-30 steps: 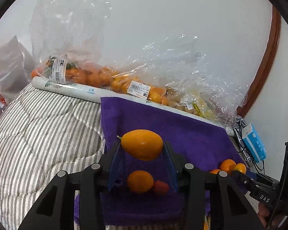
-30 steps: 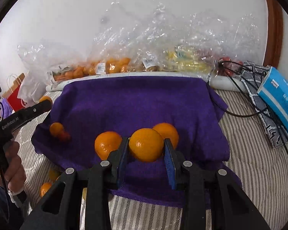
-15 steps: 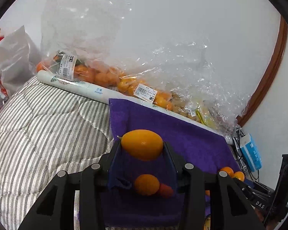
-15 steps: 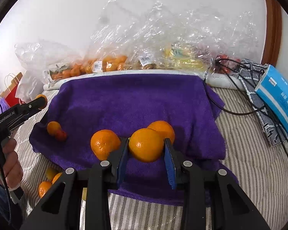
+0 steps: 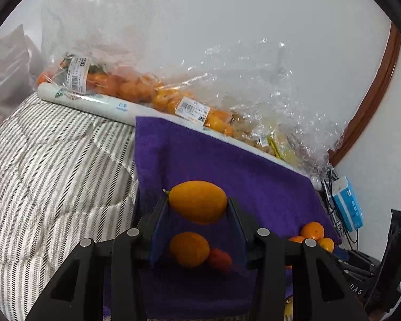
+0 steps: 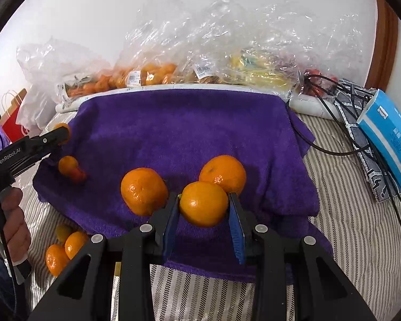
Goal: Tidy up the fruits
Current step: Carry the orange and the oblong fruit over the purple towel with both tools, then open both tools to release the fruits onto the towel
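A purple towel [image 6: 189, 133] covers your striped bed [image 6: 361, 214], with bagged fruit along the wall. Your left gripper [image 5: 197, 206] clamps an oval, smooth yellow-orange fruit [image 5: 197, 202] above the towel. Your right gripper [image 6: 203, 204] pinches a round, glossy orange mandarin [image 6: 203, 203], just in front of two mandarins [image 6: 144, 191] lying on the towel.

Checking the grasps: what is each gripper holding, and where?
Left gripper pinches an oval orange fruit by its ends; right gripper a round orange by its sides.
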A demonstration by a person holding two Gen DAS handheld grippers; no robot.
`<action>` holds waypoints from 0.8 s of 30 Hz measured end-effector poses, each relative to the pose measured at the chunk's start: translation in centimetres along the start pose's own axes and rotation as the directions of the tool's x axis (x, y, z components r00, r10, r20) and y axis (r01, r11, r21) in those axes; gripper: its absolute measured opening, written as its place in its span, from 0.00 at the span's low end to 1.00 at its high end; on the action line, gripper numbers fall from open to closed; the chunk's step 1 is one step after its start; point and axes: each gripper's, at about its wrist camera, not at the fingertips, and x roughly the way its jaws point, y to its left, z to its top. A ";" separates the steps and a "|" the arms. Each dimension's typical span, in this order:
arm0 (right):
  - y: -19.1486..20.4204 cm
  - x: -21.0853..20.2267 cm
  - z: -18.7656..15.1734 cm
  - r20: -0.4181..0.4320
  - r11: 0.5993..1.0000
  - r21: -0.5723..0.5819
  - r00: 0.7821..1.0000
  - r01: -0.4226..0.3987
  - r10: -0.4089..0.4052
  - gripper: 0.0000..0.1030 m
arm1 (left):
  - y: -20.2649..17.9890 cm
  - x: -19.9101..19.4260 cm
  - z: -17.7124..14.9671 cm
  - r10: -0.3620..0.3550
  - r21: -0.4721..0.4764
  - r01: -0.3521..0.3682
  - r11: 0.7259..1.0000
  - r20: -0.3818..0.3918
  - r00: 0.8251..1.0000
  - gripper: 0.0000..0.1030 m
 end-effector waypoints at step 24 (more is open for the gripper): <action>0.9 -4.1 0.0 0.232 0.998 -0.034 0.971 -0.049 0.055 0.44 | -1.0 -0.1 -0.2 0.074 0.065 -0.074 0.995 0.005 0.997 0.49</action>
